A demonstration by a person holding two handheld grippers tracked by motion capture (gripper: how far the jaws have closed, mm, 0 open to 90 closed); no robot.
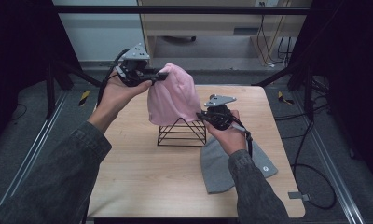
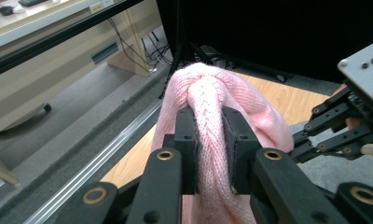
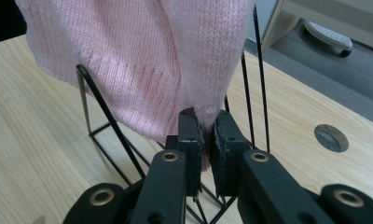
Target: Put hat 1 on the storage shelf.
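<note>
A pink knitted beanie (image 1: 170, 95) hangs over a black wire pyramid stand (image 1: 181, 133) in the middle of the table. My left gripper (image 1: 162, 76) is shut on the beanie's top; in the left gripper view a fold of pink knit (image 2: 208, 116) is pinched between its jaws (image 2: 209, 149). My right gripper (image 1: 200, 115) is shut on the beanie's lower right hem, and in the right gripper view the jaws (image 3: 205, 140) clamp the hem of the beanie (image 3: 147, 65) beside the stand's wires (image 3: 105, 121).
A grey beanie (image 1: 222, 163) lies flat on the wooden table (image 1: 142, 172) near the front right, partly under the right forearm. Black frame posts stand at both sides, cables trail on the floor at right, and a desk stands behind.
</note>
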